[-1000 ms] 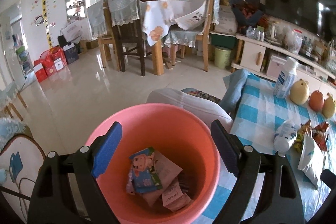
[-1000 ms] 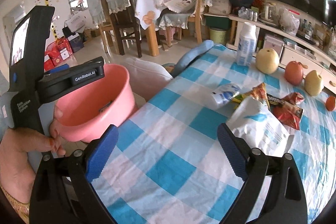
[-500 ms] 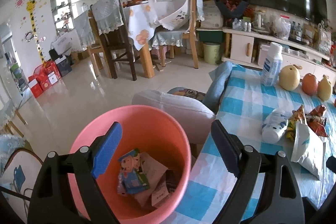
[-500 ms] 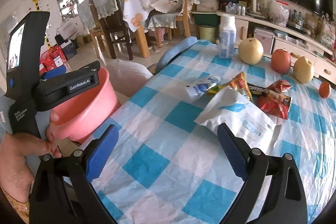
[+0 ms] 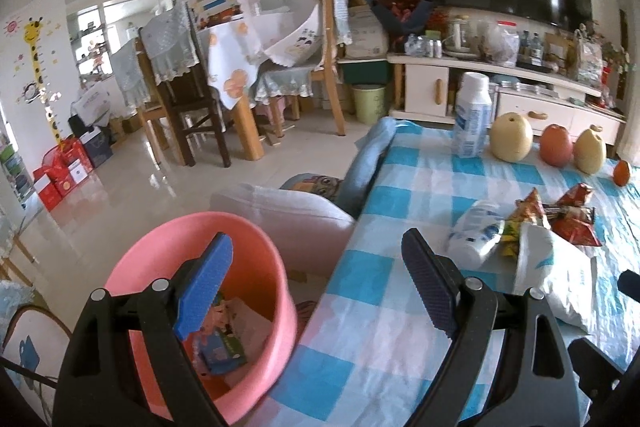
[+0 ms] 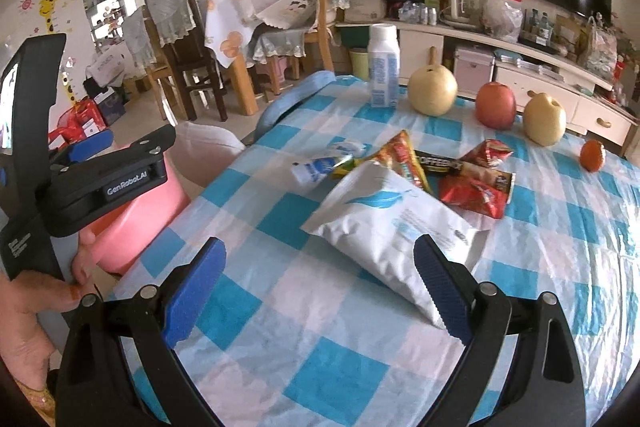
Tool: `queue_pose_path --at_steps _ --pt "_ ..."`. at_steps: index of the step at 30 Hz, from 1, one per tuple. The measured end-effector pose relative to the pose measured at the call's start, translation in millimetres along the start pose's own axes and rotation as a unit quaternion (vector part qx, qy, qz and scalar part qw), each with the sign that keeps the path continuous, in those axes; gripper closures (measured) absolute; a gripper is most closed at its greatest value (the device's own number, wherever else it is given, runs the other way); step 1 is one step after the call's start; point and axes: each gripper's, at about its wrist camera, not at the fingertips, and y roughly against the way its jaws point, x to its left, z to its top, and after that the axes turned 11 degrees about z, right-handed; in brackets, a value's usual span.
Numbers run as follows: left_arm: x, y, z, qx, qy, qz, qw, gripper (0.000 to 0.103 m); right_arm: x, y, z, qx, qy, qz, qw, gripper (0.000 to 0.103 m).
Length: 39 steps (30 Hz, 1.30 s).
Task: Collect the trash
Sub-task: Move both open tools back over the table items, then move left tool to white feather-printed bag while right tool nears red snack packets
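**Both grippers open over the checked table, trash lying loose**

We take the white pouch (image 6: 390,227) as our landmark; it lies on the blue and white checked tablecloth (image 6: 320,359). Our right gripper (image 6: 316,291) hangs just in front of the pouch with its blue pads spread wide and nothing between them; the near corner of the pouch reaches in beside the right pad. Our left gripper (image 5: 316,287) is also spread wide and holds nothing. It is left of the pouch, over the table edge.

Left of the pouch, past the table edge, stands the pink bucket (image 5: 256,255), with printed paper scraps (image 5: 224,343) already inside. Just behind the pouch we see a small squashed white bottle (image 6: 320,163) lying on its side, a yellow and red snack wrapper (image 6: 400,157), a dark bar wrapper (image 6: 438,163) where we read "OFFEE", and red wrappers (image 6: 476,189) touching each other. Further behind stand a white carton bottle (image 6: 384,71), two pears (image 6: 432,89), an apple (image 6: 495,105) and a small orange fruit (image 6: 593,155); these are near the trash pile but apart from it.

On the left gripper body, seen from the right wrist, we read "GenRobot.AI"
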Motion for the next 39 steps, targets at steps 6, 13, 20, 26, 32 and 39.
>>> queue_pose_path --at_steps 6,13,20,26,32,39 --pt "-16.6 4.7 -0.4 0.000 -0.008 -0.031 0.9995 0.016 -14.4 3.7 -1.9 -0.002 0.001 -0.019 1.000 0.009" --pt "-36.6 7.6 -1.4 0.009 -0.013 -0.060 0.9981 0.016 -33.6 10.7 -3.9 -0.006 -0.003 -0.040 0.999 0.009" --pt "-58.0 13.0 -4.9 0.013 -0.027 -0.087 0.9958 0.016 -51.7 18.0 -6.1 -0.008 -0.008 -0.061 0.998 0.009" --pt "-75.6 15.6 -7.4 0.025 -0.030 -0.115 0.9926 0.016 -66.0 24.3 -7.0 -0.012 -0.015 -0.074 0.997 0.009" --pt "-91.5 18.8 -10.9 0.032 -0.035 -0.135 0.9897 0.016 -77.6 29.3 -8.1 -0.014 -0.021 -0.084 0.996 0.009" --pt "-107.5 23.3 -14.0 0.033 -0.049 -0.157 0.9858 0.016 -85.3 33.1 -8.3 -0.015 -0.020 -0.096 0.995 0.009"
